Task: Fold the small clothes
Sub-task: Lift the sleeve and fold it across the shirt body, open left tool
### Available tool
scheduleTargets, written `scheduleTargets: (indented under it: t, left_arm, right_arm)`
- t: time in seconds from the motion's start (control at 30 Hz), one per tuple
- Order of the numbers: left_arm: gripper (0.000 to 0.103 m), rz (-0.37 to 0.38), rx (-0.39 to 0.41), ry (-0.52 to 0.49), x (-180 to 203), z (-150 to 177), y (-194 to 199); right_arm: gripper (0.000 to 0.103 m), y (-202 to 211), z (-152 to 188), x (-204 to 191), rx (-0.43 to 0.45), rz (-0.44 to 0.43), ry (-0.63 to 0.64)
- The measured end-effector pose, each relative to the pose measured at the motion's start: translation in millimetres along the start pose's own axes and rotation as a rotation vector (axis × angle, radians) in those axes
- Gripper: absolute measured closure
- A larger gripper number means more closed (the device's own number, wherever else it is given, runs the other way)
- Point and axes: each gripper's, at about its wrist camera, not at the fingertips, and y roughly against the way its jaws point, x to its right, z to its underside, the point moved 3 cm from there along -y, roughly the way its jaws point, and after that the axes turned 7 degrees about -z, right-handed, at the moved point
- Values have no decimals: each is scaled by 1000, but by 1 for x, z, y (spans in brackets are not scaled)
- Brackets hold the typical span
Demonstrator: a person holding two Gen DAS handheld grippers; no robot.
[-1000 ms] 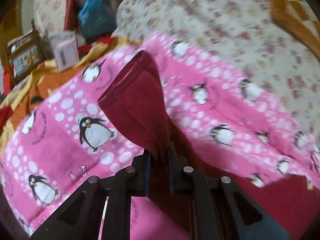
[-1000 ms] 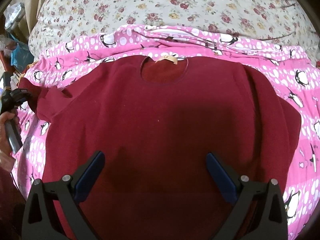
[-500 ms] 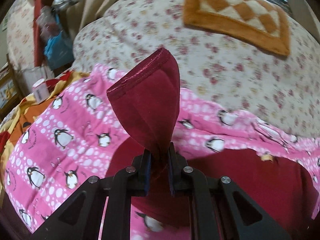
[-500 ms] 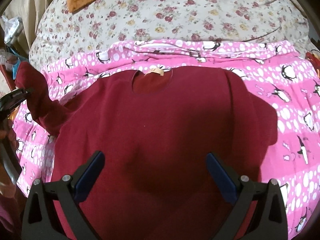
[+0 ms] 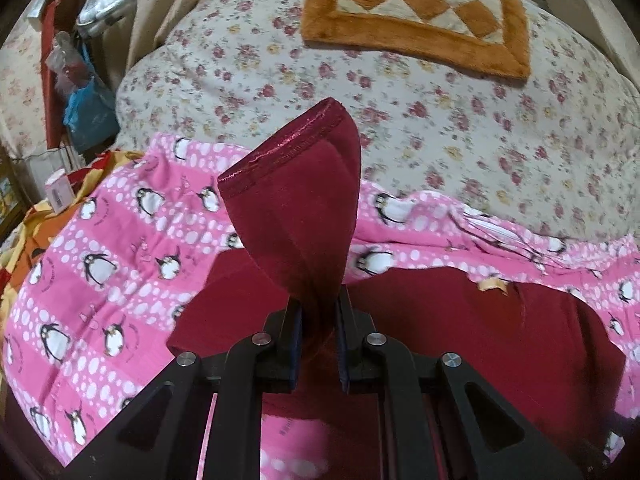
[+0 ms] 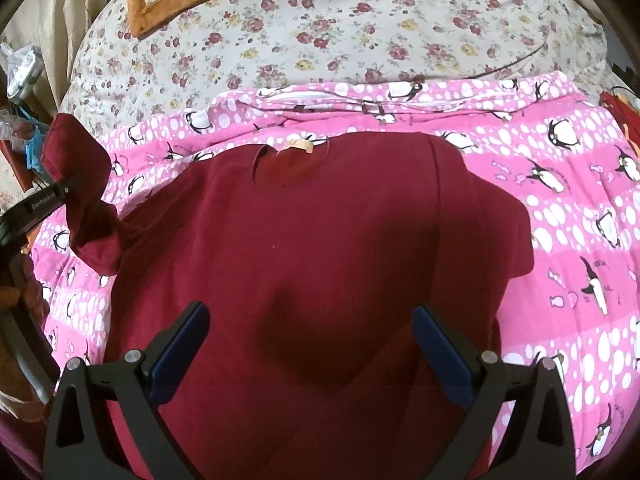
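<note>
Left wrist view: left gripper [image 5: 318, 322] is clamped tight on the left sleeve [image 5: 296, 200] of the maroon sweater [image 6: 320, 240]. The cuff fans up past the jaws, its hem stitching uppermost, clear of the pink penguin blanket [image 5: 104, 240]. In the right wrist view the same sleeve [image 6: 80, 184] is raised off the sweater's left side, with the left gripper's fingers [image 6: 38, 206] across it.

Right gripper [image 6: 310, 344] has its jaws spread wide and holds nothing. It hangs above the sweater's lower body; contact with the cloth cannot be told.

Sweater lies flat on the blanket with its neckline [image 6: 292, 160] and tan label [image 6: 298, 145] toward the floral bedspread [image 6: 360, 32]. The right sleeve already looks tucked in against the sweater's right side.

Step in hand, as judged: fold the left sleeve inward across the chest.

Notes for doing it well:
- Carry the cuff toward the sweater's middle, below the neckline.
- Keep the sleeve untwisted; it shows a spiral crease above the jaws.
- Lower it until flat before letting go.
- The free right gripper could pin the body near the left shoulder so it does not drag.
</note>
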Motion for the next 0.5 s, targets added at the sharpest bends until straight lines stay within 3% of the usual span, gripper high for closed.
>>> scheduleTargets:
  t: [0.2, 0.43, 0.5]
  left_arm:
    - [103, 126, -27, -57, 56, 20, 15]
    - [103, 304, -155, -138, 145, 72, 0]
    - [103, 324, -189, -168, 159, 83, -4]
  right_arm:
    - [0, 14, -13, 16, 37, 15, -24]
    - [0, 36, -26, 52, 90, 64, -82]
    - [0, 36, -27, 58, 88, 67, -96]
